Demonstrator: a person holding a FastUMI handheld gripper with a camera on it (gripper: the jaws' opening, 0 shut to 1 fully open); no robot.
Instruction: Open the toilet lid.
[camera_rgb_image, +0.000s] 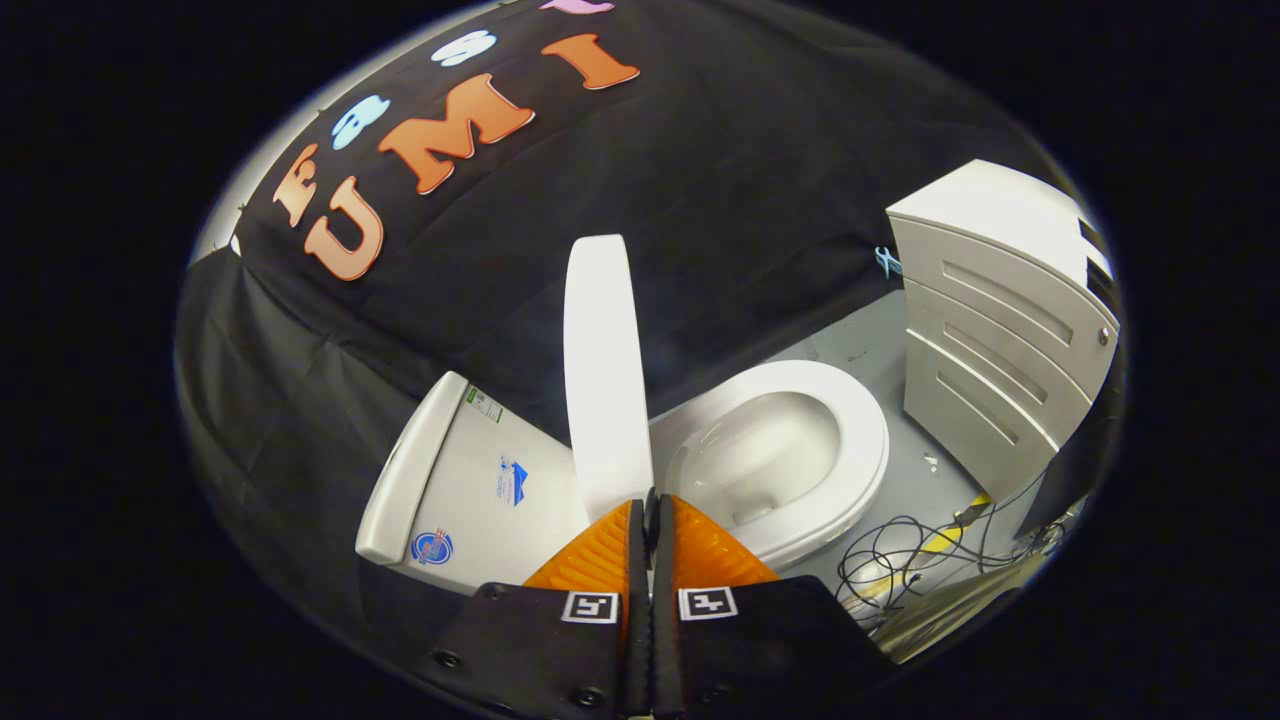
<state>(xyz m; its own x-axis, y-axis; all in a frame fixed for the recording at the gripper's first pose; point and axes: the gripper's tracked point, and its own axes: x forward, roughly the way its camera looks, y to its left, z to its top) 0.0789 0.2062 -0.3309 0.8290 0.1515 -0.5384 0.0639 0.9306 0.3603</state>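
Note:
The white toilet lid (603, 370) stands raised and edge-on, between the tank (465, 480) and the open seat (860, 450). The bowl (760, 460) lies bare beside it. My gripper (650, 503) is shut, its two fingers pressed together with nothing between them. The fingertips (632, 512) sit right at the lid's lower end, near the hinge; whether they touch it I cannot tell. The lid's base is hidden behind the fingers.
A white drawer cabinet (1000, 330) stands on the grey floor (900, 440) beyond the seat's front. Loose black cables (900, 570) and yellow-black tape (950, 535) lie on the floor beside the bowl. Black cloth walls close in behind the tank.

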